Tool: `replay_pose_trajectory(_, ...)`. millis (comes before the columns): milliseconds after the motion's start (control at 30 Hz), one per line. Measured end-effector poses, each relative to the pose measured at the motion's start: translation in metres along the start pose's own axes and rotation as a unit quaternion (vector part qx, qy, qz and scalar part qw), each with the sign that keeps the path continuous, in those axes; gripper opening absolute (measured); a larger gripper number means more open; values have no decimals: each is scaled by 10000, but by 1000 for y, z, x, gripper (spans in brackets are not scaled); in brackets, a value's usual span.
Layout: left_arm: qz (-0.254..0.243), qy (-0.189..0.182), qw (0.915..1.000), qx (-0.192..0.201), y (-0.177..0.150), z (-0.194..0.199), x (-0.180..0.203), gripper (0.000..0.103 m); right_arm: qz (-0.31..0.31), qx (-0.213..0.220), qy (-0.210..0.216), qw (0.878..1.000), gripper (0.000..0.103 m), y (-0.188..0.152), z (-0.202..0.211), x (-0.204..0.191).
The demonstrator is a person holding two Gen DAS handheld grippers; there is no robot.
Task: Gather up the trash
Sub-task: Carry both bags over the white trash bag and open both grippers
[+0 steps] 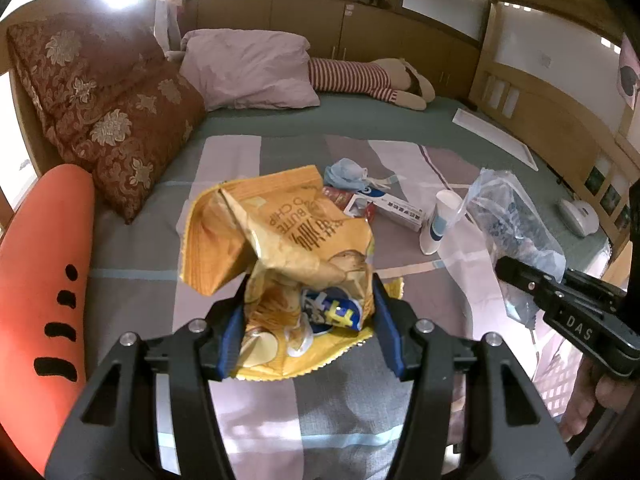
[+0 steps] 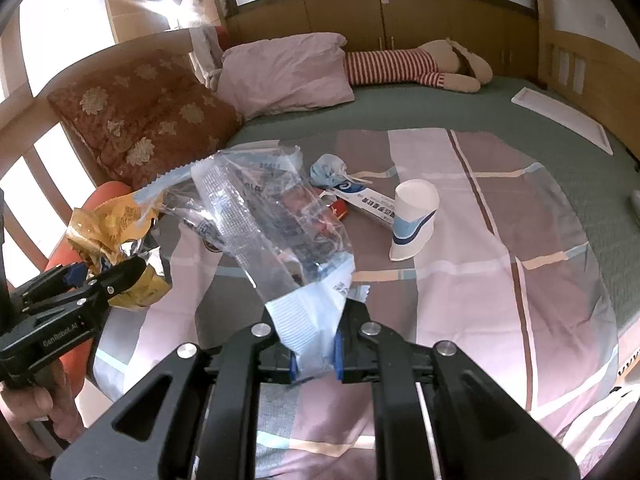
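**Inspector:** Left wrist view first.

**Assistant:** The left gripper (image 1: 308, 320) is clamped on the chip bag (image 1: 280, 248), lifted clear of the bed (image 1: 132, 280). The bag's long axis runs up and away from the pads. Remaining litter lies beyond the bag: mask (image 1: 344, 172), box (image 1: 396, 208), cup (image 1: 440, 220). The cup sits right of the bag, nearer the right gripper (image 1: 516, 276).

**Inspector:** Right wrist view?

**Assistant:** The right gripper (image 2: 314, 344) is pinched on the blue end of the clear bag (image 2: 280, 216), which stands up and leans left. The cup (image 2: 414, 220) lies tipped, right of that bag, its mouth facing away; the box (image 2: 368, 202) and mask (image 2: 326, 170) lie behind it. The left gripper (image 2: 100, 276) shows at the left.

**Inspector:** Surface and room?

**Assistant:** Soft patchwork cover (image 2: 500, 280) on the bed; pillows (image 2: 280, 72) and wooden cabinets (image 2: 440, 16) at the far side. No bin is visible. I judge both hands full, so neither is free for the cup.
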State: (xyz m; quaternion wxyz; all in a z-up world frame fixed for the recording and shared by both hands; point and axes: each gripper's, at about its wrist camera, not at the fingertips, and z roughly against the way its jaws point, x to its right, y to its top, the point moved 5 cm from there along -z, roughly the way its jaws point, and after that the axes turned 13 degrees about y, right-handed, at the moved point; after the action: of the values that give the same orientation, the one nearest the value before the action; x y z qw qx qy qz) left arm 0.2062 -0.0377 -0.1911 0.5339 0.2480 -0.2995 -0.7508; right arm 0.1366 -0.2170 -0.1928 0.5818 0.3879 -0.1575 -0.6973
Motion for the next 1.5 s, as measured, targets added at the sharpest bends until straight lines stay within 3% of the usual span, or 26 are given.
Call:
replay_pose_trajectory(267, 16, -56, 10000, -15, 2, 0, 1, 56, -14, 286, 24, 9996, 13, 4, 19, 7)
replay_pose_trajectory(433, -100, -215, 9997, 81, 3, 7, 10, 56, -260, 807, -26, 9964, 13, -1, 92, 30)
replay_pose_trajectory(600, -380, -524, 9979, 53, -1, 10, 30, 57, -207, 1040, -788, 9912, 14, -52, 197, 73)
replay_pose_trajectory(667, -603, -788, 9950, 52, -4, 16, 48, 57, -460, 981, -1231, 9865, 14, -88, 230, 104)
replay_pose_trajectory(733, -894, -980, 9910, 174, -8, 31, 74, 57, -828, 817, -1611, 9801, 21, -131, 252, 138)
replay_pose_trajectory(767, -1117, -1224, 9860, 205, -12, 44, 97, 57, -955, 759, -1703, 9778, 25, -145, 256, 148)
replay_pose_trajectory(833, -1407, -1642, 9762, 156, -22, 63, 133, 57, -1295, 490, -1956, 9709, 49, -182, 260, 177)
replay_pose_trajectory(933, -1921, -2284, 9544, 33, -45, 102, 204, 57, -1716, 169, -2474, 9534, 58, -221, 269, 210)
replay_pose_trajectory(967, -2081, -2546, 9444, -84, -56, 117, 236, 57, -1831, 238, -2527, 9498, 60, -224, 278, 215)
replay_pose_trajectory(1033, -2251, -2944, 9283, -311, -74, 137, 281, 58, -1878, 637, -2513, 9474, 78, -217, 304, 216)
replay_pose_trajectory(1133, -2460, -3353, 9064, -739, -99, 156, 341, 59, -1753, 1159, -2632, 9416, 85, -195, 341, 208)
replay_pose_trajectory(1200, -2707, -3555, 8901, -893, -118, 166, 371, 69, -1658, 1536, -2762, 9342, 88, -175, 373, 204)
replay_pose_trajectory(1233, -2890, -3589, 8814, -1043, -128, 167, 389, 80, -1647, 1649, -2774, 9321, 90, -168, 383, 204)
replay_pose_trajectory(1267, -2945, -3553, 8800, -1124, -133, 165, 396, 84, -1633, 1776, -2737, 9310, 91, -161, 393, 202)
replay_pose_trajectory(1300, -2923, -3428, 8848, -1189, -135, 160, 402, 84, -1613, 1827, -2648, 9330, 92, -155, 400, 201)
replay_pose_trajectory(1367, -2680, -3170, 9002, -1318, -129, 148, 397, 85, -1566, 1791, -2517, 9381, 92, -147, 402, 201)
replay_pose_trajectory(1433, -2348, -3150, 9094, -1365, -116, 141, 381, 88, -1474, 1798, -2423, 9419, 92, -143, 399, 192)
replay_pose_trajectory(1500, -2098, -2972, 9245, -1138, -91, 135, 349, 90, -1378, 1805, -2302, 9463, 92, -138, 387, 183)
